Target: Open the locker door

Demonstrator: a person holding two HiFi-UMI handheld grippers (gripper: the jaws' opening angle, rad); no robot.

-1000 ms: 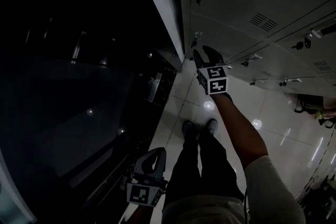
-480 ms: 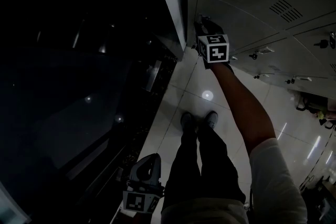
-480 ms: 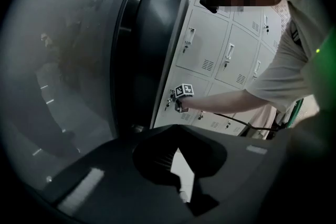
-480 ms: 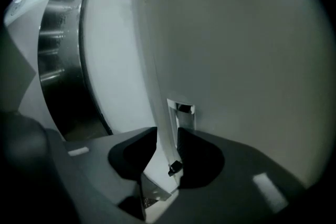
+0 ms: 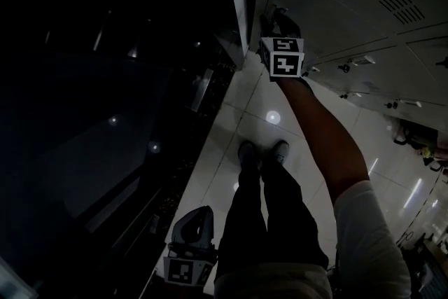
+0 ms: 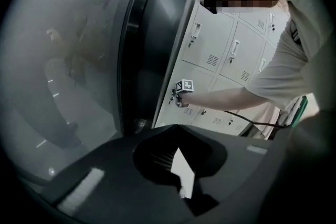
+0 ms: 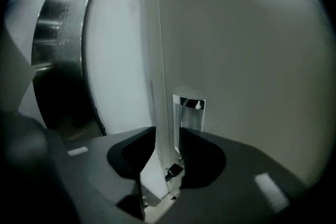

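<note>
Closing in over the last second, the right claw [image 5: 278, 19] now straddles the left edge of the pale grey metal locker door [image 7: 247, 60], its jaws closing on that edge just below the shiny recessed pull plate [image 7: 189, 112] (no firm pinch yet); a pull looks next. The left claw [image 5: 192, 234] hangs shut and empty, well away from the door.

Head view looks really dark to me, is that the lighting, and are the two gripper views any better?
Head view: underexposed, its left half nearly black, with lamp glare spots on the glossy floor. Left gripper view: dim, fisheye bows the dark pillar, corners vignetted. Right gripper view: brightest, the locker door evenly lit, its metal handle glinting, edges bowed.
</note>
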